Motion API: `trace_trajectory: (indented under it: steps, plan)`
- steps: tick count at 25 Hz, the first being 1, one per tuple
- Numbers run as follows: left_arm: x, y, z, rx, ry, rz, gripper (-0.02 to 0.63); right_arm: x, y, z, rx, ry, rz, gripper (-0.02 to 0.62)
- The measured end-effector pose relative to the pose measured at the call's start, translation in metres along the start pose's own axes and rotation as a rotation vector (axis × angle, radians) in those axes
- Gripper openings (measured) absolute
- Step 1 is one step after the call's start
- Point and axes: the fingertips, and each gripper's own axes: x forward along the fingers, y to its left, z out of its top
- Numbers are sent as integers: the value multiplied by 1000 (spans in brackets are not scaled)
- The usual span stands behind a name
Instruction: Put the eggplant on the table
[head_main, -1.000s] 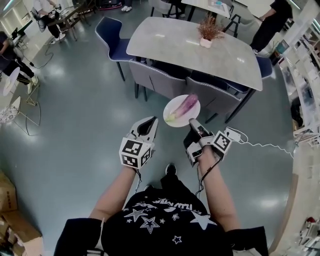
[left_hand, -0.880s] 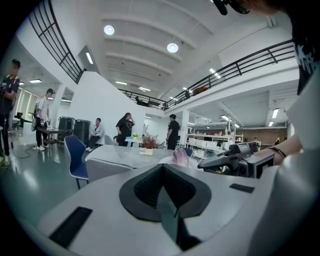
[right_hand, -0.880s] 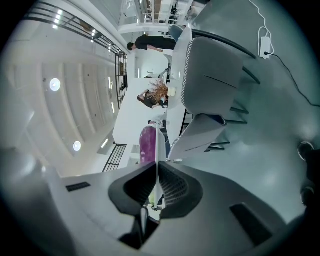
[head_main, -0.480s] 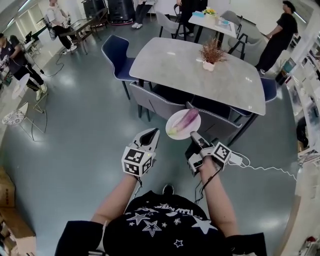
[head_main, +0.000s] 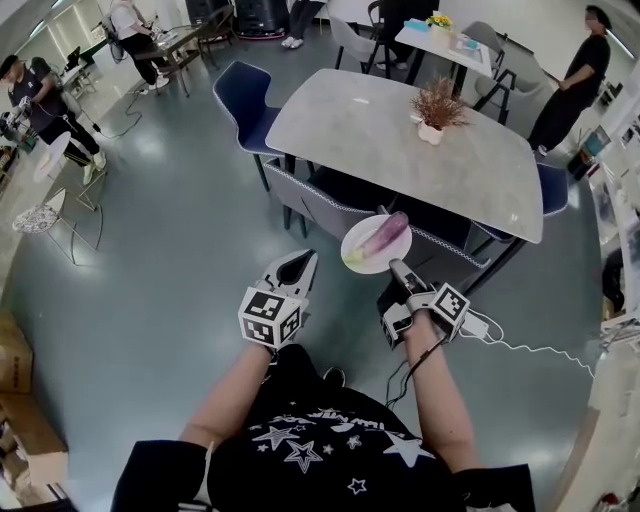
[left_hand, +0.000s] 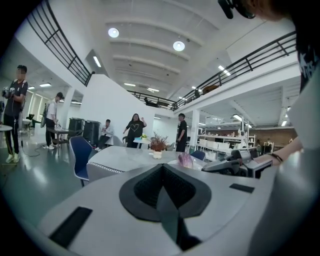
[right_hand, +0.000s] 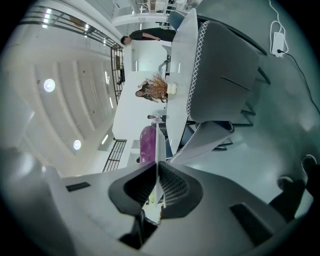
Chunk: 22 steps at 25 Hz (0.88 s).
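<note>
So, quick update: the main change over the last second is just position. The person has walked forward, and the grey surface (head_main: 400, 130) now sits a lot closer ahead of both tools than it did a second ago. The grip itself hasn't changed at all.

The right tool (head_main: 393, 265) is clamped on the near rim of a white plate (head_main: 358, 255). In the right gripper view the plate runs edge-on straight between the jaws. The eggplant (head_main: 385, 232) lies on that plate, just past the right tool's tips, purple end pointing away and pale green end nearer the left tool. So it's riding on the plate and the tool isn't touching it directly.

The left tool (head_main: 300, 262) has its jaws together with nothing in them. It hangs beside the right tool at about the same height and looks like it's just along for the ride.

The plate isn't over the surface yet. Right beyond the right tool's tips it looks to be over the back of a grey chair (head_main: 330, 205) tucked in along the near edge. A potted plant (head_main: 437, 108) stands farther ahead on the surface, well clear of the plate.

My read is the carry is most of the way done. What's left is getting over the chair back and setting the plate down level, since the eggplant is loose on it and could roll off if it tips.
</note>
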Motion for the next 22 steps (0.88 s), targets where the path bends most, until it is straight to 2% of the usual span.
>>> trace_trajectory:
  steps: [6, 14, 22]
  plan:
    - [14, 23, 12, 40, -11, 9, 8, 23, -1, -3, -9, 14, -15, 20]
    - [72, 44, 26, 43, -9, -85, 8, 61, 8, 22, -25, -40, -25, 20]
    - [132, 92, 52, 62, -19, -157, 8, 123, 20, 52, -22, -111, -13, 20]
